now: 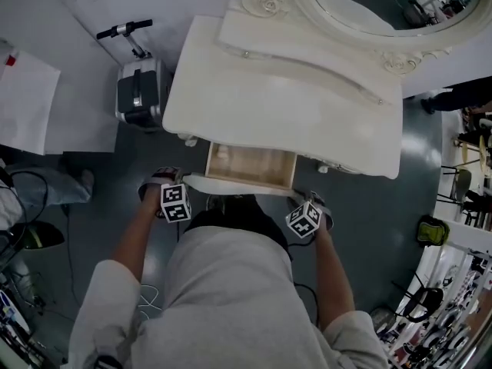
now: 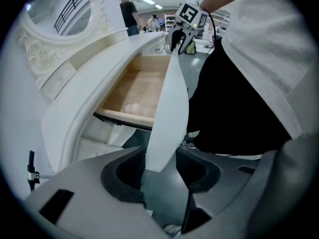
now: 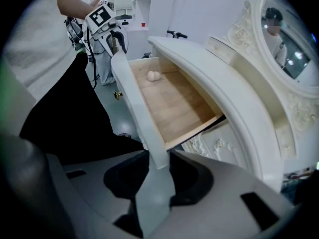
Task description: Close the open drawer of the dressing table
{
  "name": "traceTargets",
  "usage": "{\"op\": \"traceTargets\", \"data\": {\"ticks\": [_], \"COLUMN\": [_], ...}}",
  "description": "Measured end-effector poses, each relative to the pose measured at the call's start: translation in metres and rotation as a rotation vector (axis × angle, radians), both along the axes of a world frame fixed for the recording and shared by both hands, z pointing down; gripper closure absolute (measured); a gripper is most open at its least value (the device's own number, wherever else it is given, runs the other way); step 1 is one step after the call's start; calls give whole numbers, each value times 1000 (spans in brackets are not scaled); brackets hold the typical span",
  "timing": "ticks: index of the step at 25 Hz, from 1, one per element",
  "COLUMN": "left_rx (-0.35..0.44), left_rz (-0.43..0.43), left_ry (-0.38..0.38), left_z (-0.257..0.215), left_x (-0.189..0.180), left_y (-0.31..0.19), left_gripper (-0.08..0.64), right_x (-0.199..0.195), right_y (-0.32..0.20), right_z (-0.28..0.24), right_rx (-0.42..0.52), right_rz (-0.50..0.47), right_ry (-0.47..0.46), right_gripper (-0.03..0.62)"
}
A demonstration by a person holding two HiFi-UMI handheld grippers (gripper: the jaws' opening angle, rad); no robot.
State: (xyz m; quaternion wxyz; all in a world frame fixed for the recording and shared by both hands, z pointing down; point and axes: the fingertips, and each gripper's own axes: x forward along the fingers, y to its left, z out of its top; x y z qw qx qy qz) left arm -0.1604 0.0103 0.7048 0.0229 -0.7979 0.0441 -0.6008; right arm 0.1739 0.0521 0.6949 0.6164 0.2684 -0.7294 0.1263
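Drawer (image 1: 250,166) is open, pulled out from under the dressing table (image 1: 284,106) front edge, bare wood bottom showing. White curved drawer front (image 1: 231,184) overhangs the box at both ends. Left gripper (image 2: 160,163) is clamped on the left end of the front and right gripper (image 3: 158,166) on the right end, panel edge filling each gap. Both point steeply down. The person's torso is just behind the front. Small pale lumps (image 3: 153,75) lie at the drawer's left end. Grey floor (image 1: 369,214) is open right of the drawer. A black case (image 1: 138,91) stands just beside the table's left edge. Marker cubes (image 1: 175,202) carry black-and-white squares, the only print legible.
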Motion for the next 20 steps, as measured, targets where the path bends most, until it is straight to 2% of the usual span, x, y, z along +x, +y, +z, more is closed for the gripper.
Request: {"op": "traceTargets", "data": {"ticks": [20], "left_rx": [3], "left_rz": [0], "left_ry": [-12], "left_z": [-3], "left_x": [3], "left_y": [-19], "left_gripper": [373], "right_x": [3], "right_y": [-20], "right_z": [-2], "right_rx": [7], "right_rz": [-13], "right_ry": [-8], "right_gripper": [459]}}
